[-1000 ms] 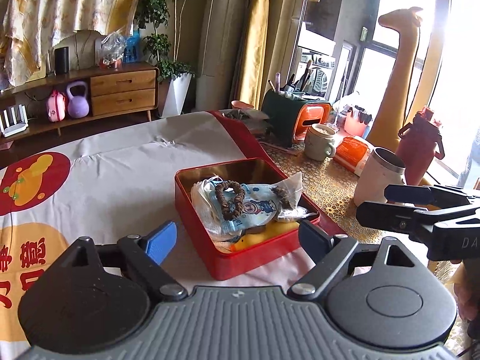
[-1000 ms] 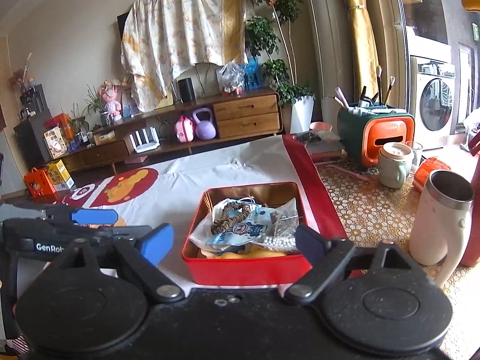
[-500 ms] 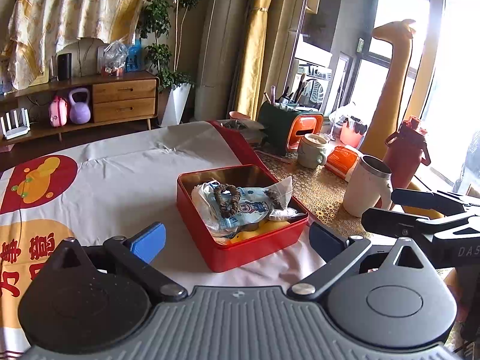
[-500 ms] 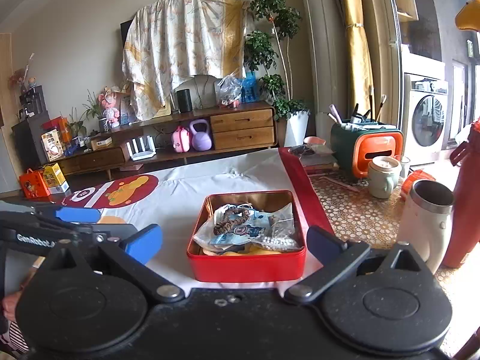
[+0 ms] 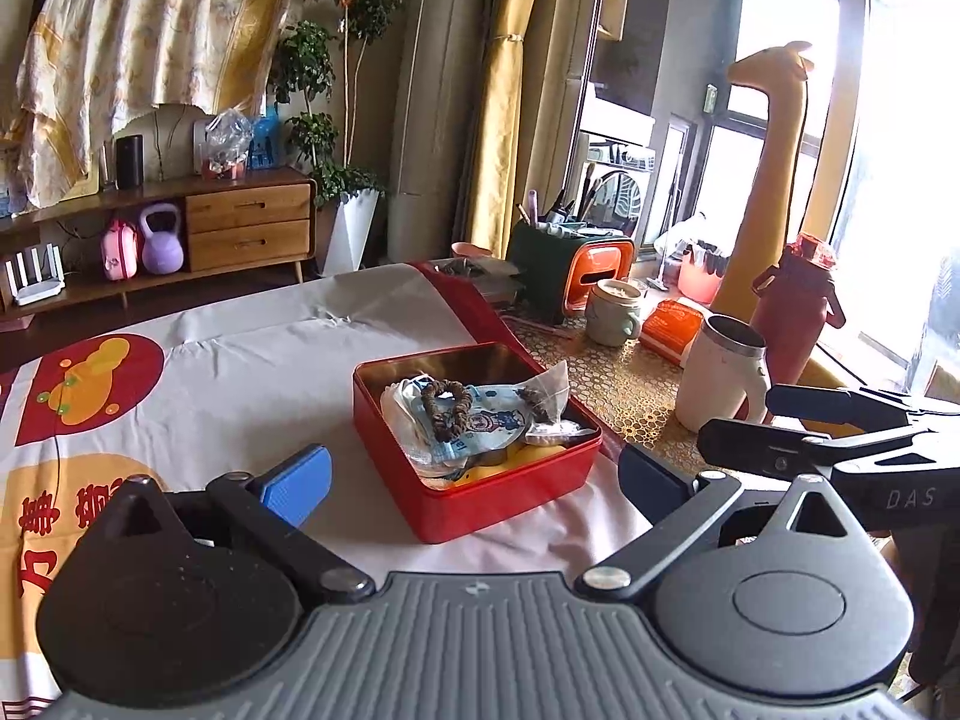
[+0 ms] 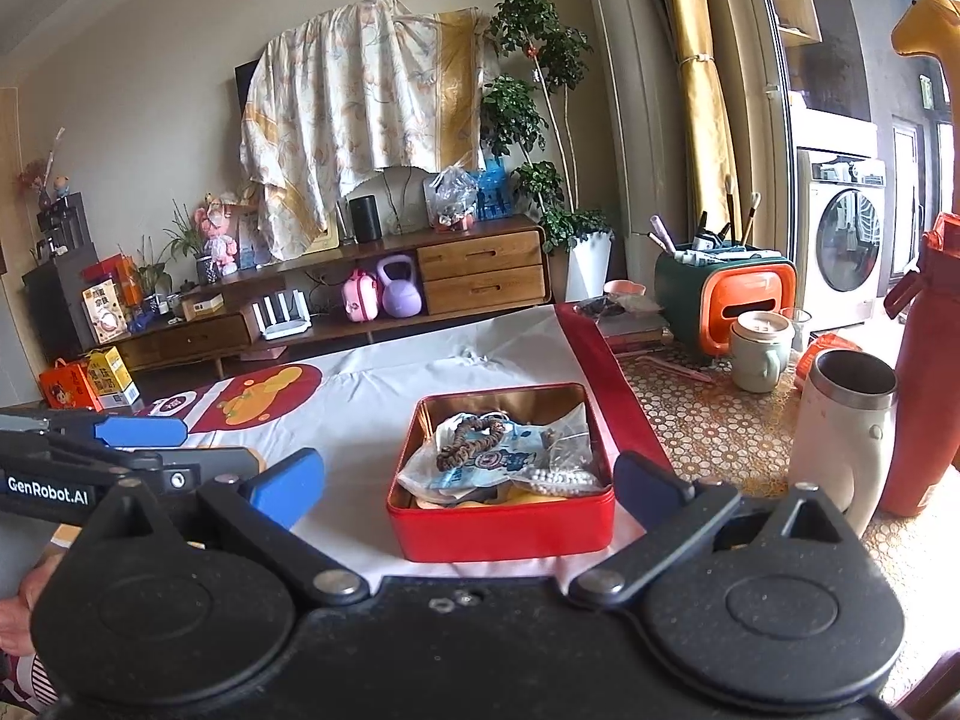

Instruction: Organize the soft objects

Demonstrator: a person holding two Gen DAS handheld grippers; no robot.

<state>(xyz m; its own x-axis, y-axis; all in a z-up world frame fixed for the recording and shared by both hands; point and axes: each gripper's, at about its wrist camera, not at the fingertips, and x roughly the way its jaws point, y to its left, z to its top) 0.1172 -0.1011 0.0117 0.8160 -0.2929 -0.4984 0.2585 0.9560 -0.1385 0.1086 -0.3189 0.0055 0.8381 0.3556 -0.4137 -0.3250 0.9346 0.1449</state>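
Note:
A red tin box (image 5: 480, 501) (image 6: 501, 525) sits on the white cloth in front of both grippers. It holds a brown hair scrunchie (image 5: 445, 414) (image 6: 474, 438), a blue-and-white plastic packet (image 5: 480, 426) (image 6: 492, 462), a white bead string (image 6: 561, 477) and something yellow underneath (image 5: 534, 456). My left gripper (image 5: 474, 477) is open and empty, short of the box. My right gripper (image 6: 468, 477) is open and empty, also short of it.
A white mug (image 5: 723, 381) (image 6: 843, 426), a red bottle (image 5: 792, 312) (image 6: 927, 396), a green cup (image 5: 612, 312) (image 6: 759, 351) and a green-orange holder (image 5: 570, 273) (image 6: 726, 288) stand to the right on the patterned tabletop. A wooden sideboard (image 6: 360, 300) lies beyond.
Both grippers have pulled back and up from the red box, which looks smaller and farther now. Both stay open and empty.

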